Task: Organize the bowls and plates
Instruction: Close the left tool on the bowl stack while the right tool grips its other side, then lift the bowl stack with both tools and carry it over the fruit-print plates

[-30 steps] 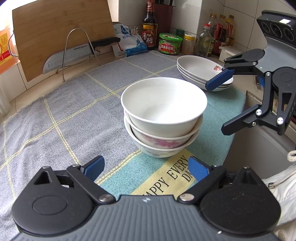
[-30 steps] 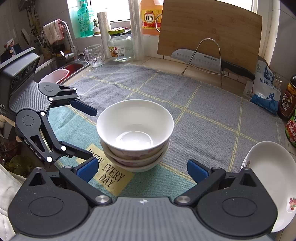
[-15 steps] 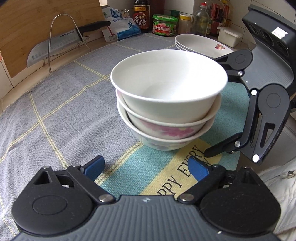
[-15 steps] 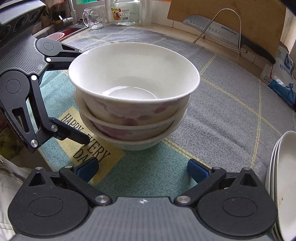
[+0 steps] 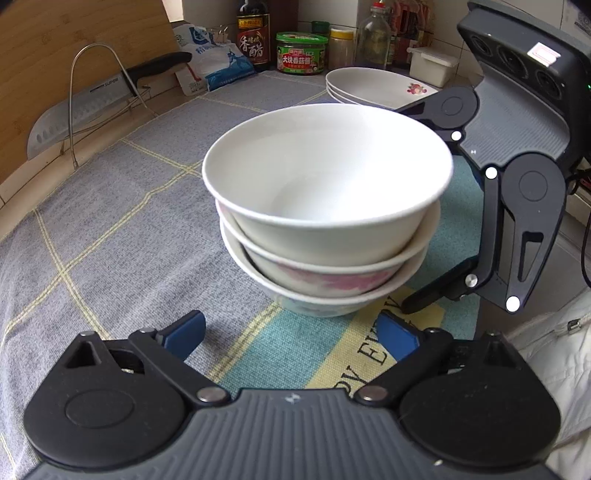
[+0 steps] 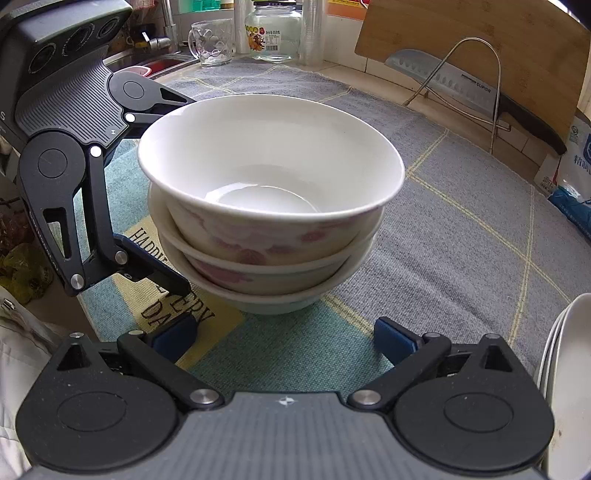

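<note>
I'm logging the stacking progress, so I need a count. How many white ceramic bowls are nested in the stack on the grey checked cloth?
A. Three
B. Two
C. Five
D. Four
A. The stack of white ceramic bowls shows three separate rims one above another in both wrist views, the lower two with pink flower prints, and it stands on the grey checked cloth.

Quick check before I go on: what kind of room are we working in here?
Most likely a home kitchen counter. A cleaver leans in a wire rack against a cutting board, sauce bottles stand by the tiled wall, and a sink tap shows behind the stacked bowls.
</note>
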Action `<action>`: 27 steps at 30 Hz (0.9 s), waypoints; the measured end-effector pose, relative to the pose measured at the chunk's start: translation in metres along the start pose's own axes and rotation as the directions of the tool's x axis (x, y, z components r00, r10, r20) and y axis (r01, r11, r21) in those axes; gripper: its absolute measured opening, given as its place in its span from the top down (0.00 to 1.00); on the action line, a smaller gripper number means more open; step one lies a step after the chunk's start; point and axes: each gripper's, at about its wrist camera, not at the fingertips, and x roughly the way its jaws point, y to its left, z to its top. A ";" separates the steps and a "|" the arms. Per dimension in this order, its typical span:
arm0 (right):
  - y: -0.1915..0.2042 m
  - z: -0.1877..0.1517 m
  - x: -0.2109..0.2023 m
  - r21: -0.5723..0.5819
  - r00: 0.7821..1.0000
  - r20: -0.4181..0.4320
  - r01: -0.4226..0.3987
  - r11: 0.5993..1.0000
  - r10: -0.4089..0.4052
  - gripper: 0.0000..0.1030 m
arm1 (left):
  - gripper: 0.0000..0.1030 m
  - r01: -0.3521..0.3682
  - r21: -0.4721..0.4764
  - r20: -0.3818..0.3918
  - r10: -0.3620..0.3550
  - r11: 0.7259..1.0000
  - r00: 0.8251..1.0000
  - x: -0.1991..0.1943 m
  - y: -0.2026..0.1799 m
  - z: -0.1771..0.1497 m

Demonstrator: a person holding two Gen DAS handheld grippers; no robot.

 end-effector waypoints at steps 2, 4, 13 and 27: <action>0.000 0.004 -0.004 -0.033 1.000 0.016 -0.010 0.999 0.011 0.00 | 0.05 0.020 0.028 0.007 -0.020 0.999 1.000 -0.002 0.002 0.003; 0.000 0.009 -0.009 -0.061 0.999 0.033 -0.024 0.998 0.026 0.00 | 0.05 0.040 0.049 0.011 -0.040 0.998 0.999 -0.004 0.004 0.005; 0.001 0.023 -0.010 -0.164 0.998 0.016 -0.060 0.985 0.063 0.04 | 0.11 0.100 0.124 0.010 -0.102 0.987 0.995 -0.004 0.009 0.015; -0.004 0.028 -0.013 -0.165 0.995 -0.006 -0.099 0.981 0.099 0.16 | 0.18 0.163 0.182 0.000 -0.166 0.970 0.986 -0.002 0.012 0.021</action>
